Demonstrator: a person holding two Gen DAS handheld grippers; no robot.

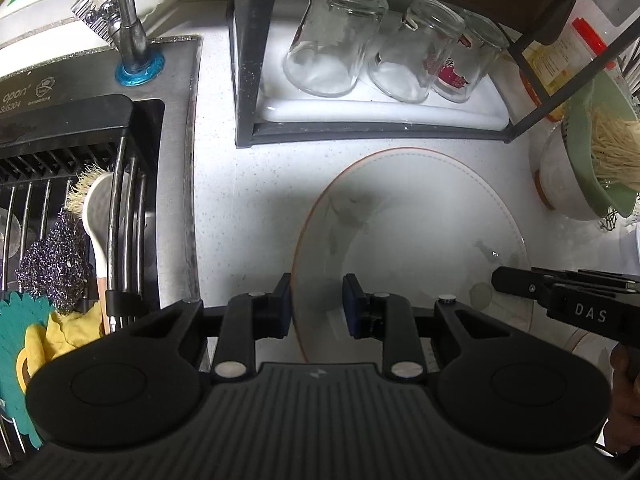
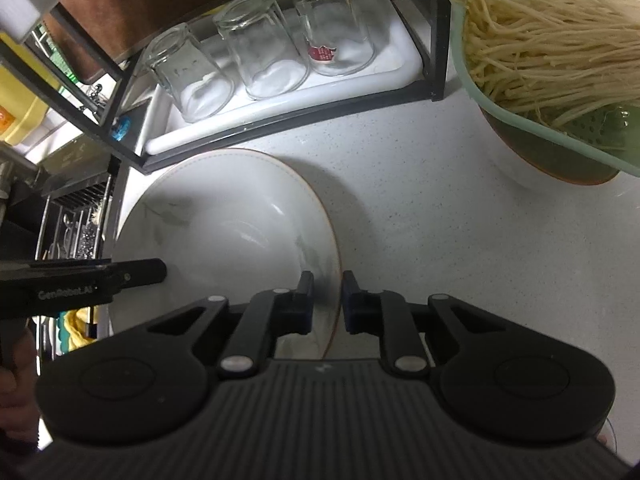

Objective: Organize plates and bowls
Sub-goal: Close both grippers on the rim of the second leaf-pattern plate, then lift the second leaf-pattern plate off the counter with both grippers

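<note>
A large white bowl with a thin orange rim and faint grey leaf prints (image 1: 412, 240) is on or just above the white counter, seen also in the right wrist view (image 2: 224, 232). My left gripper (image 1: 317, 306) has its two pads on either side of the bowl's left rim, with a gap showing. My right gripper (image 2: 327, 300) straddles the bowl's right rim, its pads close to the wall. The right gripper's tip shows in the left wrist view (image 1: 516, 282), and the left gripper's tip in the right wrist view (image 2: 136, 272).
A black rack with a white tray (image 1: 384, 114) holds three upturned glasses (image 1: 336, 36). A green colander of enoki mushrooms (image 2: 552, 52) sits in a bowl at the right. The sink (image 1: 80, 184) with drainer, brush and steel wool lies left.
</note>
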